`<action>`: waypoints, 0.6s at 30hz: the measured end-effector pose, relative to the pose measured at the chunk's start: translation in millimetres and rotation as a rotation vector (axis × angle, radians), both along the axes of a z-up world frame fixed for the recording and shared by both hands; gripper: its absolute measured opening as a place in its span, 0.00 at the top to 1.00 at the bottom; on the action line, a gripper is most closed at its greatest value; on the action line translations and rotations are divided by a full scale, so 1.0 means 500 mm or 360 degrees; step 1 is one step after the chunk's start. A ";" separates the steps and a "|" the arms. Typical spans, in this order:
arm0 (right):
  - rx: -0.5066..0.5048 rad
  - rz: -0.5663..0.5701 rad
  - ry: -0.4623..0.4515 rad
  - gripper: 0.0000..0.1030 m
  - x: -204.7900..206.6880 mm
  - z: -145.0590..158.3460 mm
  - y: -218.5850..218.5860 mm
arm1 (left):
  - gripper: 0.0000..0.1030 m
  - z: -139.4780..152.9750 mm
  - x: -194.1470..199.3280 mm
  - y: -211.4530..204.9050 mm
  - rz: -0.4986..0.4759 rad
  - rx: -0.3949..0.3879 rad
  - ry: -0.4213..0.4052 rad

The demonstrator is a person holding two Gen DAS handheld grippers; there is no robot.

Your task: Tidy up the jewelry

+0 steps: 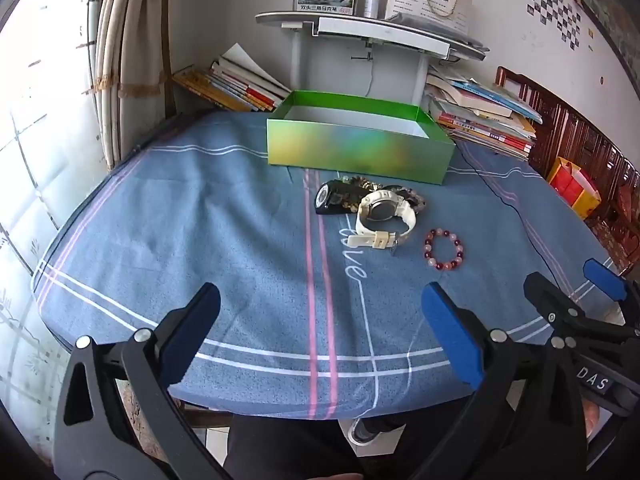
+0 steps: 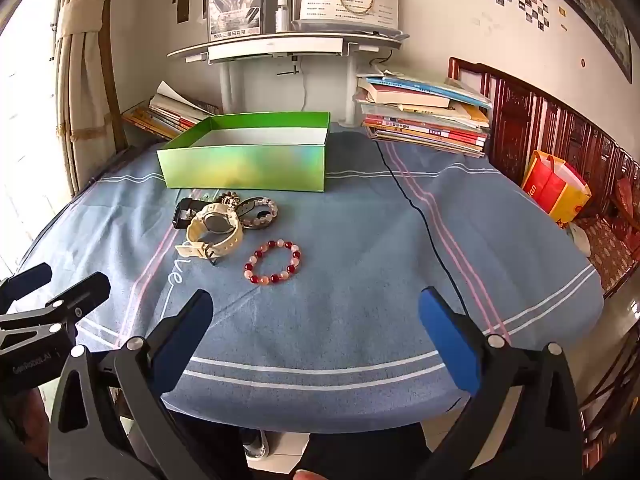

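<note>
An open green box [image 1: 360, 152] [image 2: 244, 168] stands on the blue cloth, its white inside bare. In front of it lies a small heap: a white watch [image 1: 384, 216] [image 2: 214, 230], a black watch [image 1: 330, 198] [image 2: 184, 210], and a pale bead bracelet [image 2: 260, 212] [image 1: 416, 198]. A red and pink bead bracelet [image 1: 443, 249] [image 2: 273, 261] lies apart, nearer me. My left gripper [image 1: 320, 320] is open and empty above the near cloth. My right gripper [image 2: 316, 320] is open and empty, also well short of the jewelry.
Book stacks [image 2: 424, 116] [image 1: 232, 84] flank a white shelf stand [image 2: 288, 46] at the back. A black cable [image 2: 424, 220] runs across the cloth on the right. Dark red wooden furniture [image 2: 520, 120] and a red-yellow bag [image 2: 554, 188] stand beyond the right edge.
</note>
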State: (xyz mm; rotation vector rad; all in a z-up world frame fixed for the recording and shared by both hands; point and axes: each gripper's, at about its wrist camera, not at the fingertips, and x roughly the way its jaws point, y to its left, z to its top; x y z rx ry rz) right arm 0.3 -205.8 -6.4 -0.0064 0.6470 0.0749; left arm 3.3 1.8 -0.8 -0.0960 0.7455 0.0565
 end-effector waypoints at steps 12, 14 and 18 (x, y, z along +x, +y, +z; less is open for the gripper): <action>0.0019 -0.0005 -0.0028 0.02 -0.008 0.001 0.001 | 0.04 0.011 -0.014 -0.005 -0.0010 0.0033 -0.0064; 0.0016 -0.0001 -0.0025 0.02 -0.011 0.002 -0.003 | 0.04 0.011 -0.014 -0.004 -0.0011 0.0034 -0.0065; 0.0006 0.0003 -0.0017 0.02 -0.007 0.004 0.001 | 0.04 0.011 -0.015 -0.006 -0.0011 0.0035 -0.0060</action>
